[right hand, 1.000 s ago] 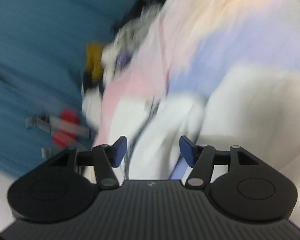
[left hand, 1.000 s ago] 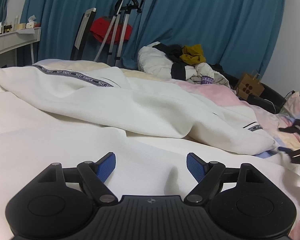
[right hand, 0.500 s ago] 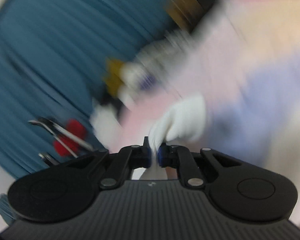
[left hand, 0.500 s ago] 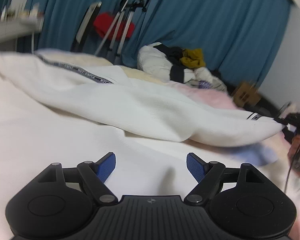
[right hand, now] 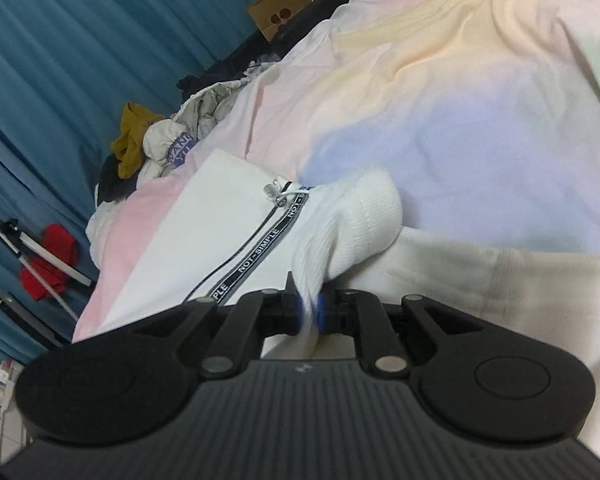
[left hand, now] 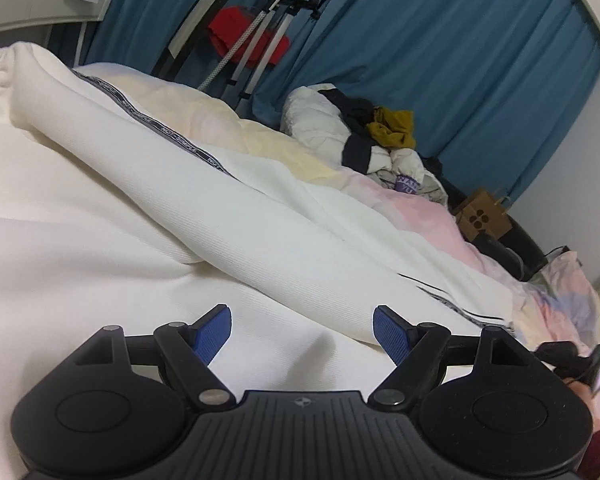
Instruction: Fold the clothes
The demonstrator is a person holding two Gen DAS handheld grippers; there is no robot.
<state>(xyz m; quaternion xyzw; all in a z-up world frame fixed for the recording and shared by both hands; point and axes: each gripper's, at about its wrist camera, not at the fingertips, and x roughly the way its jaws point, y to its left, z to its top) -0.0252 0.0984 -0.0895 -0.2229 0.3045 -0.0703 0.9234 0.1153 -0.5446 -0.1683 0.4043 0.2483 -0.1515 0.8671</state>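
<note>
A white sweatshirt (left hand: 100, 208) with a black lettered stripe lies spread over the bed. One long sleeve (left hand: 260, 232) runs diagonally across it toward the right. My left gripper (left hand: 302, 330) is open and empty, low over the garment's body. My right gripper (right hand: 309, 312) is shut on the ribbed white cuff (right hand: 356, 220) of that sleeve, with the "NOT SIMPLE" stripe (right hand: 268, 248) beside it. The right gripper also shows at the right edge of the left wrist view (left hand: 580, 356).
A pastel quilt (right hand: 440, 100) covers the bed. A pile of clothes (left hand: 372, 136) sits at its far side. A tripod and red cloth (left hand: 252, 36) stand against blue curtains (left hand: 440, 40). A paper bag (left hand: 482, 216) sits on the right, a white desk (left hand: 40, 12) on the left.
My right gripper closed on the sleeve cuff and has pulled the sleeve toward me. My left gripper stayed open and shifted lower and closer over the garment.
</note>
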